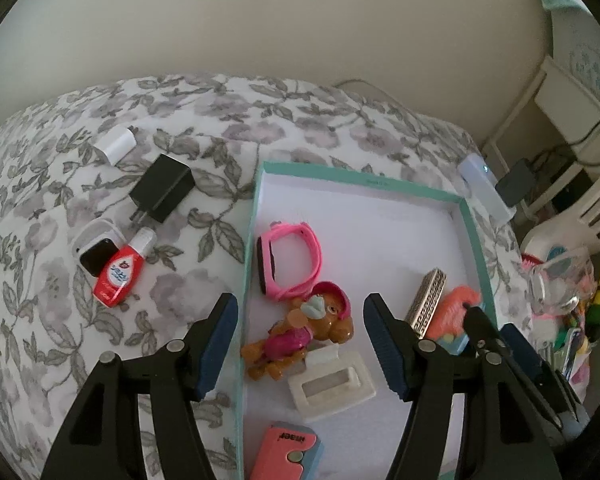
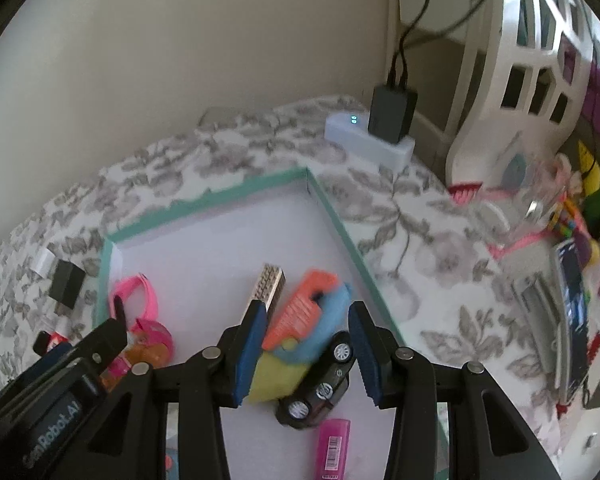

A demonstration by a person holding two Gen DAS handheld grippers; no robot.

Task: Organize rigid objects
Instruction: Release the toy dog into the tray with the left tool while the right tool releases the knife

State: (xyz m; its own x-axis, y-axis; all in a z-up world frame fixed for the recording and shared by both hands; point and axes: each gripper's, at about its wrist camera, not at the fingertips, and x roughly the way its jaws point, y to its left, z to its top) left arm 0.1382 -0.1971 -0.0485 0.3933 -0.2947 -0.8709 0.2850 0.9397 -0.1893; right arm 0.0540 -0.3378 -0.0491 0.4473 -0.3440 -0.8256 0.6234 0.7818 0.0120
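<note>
- Our left hand-held gripper (image 1: 300,344) hangs wide open over the toy dog (image 1: 300,332), not gripping it; the dog's brown with a pink outfit and cap, lying inside the teal-rimmed box (image 1: 360,178).
- Right hand-held gripper (image 2: 308,354) is partly open around a black toy car (image 2: 320,388); we can't tell if it's gripped.
- Farther in: pink watch (image 1: 290,260).
- On the floral bed (image 1: 180,120) outside: red bottle (image 1: 120,276), black charger (image 1: 162,188).

A floral bedspread (image 1: 220,120) covers the bed under a plain beige wall (image 1: 260,20). At three o'clock stands a white cut-out chair (image 2: 540,60); a dark plugged-in adapter (image 2: 392,118) sits at one o'clock, cables (image 2: 420,12) rising.
</note>
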